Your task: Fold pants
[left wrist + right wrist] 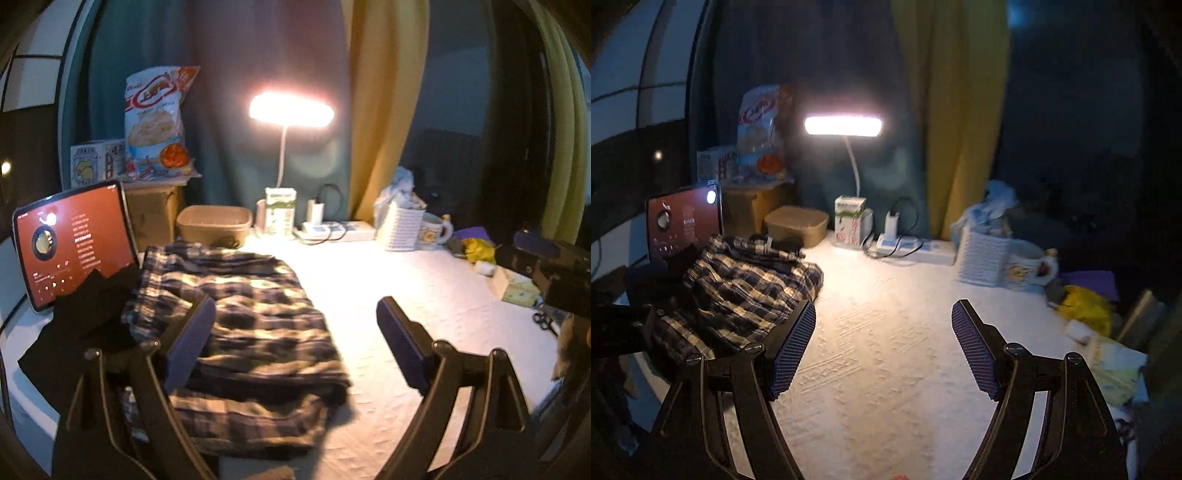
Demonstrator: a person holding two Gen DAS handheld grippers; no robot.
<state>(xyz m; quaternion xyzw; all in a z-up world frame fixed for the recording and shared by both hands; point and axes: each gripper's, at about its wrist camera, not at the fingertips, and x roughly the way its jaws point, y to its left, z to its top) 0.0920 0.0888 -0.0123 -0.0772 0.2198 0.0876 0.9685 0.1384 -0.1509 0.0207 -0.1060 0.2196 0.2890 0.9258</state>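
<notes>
The plaid pants (236,314) lie folded in a thick bundle on the left part of the white textured tabletop (424,314), partly resting on a dark garment (85,325) in front of a lit tablet (70,243). The left gripper (295,339) hangs just above them, spread wide and holding nothing, its left finger over the fabric. The right gripper (882,347), equally spread and empty, hovers over bare tabletop to the pants' right, with a glowing desk lamp (842,125) behind.

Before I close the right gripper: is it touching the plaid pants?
Apart. In the right wrist view the right gripper is open over bare white tabletop, and the plaid pants lie folded to its left, nothing between its fingers.
</notes>
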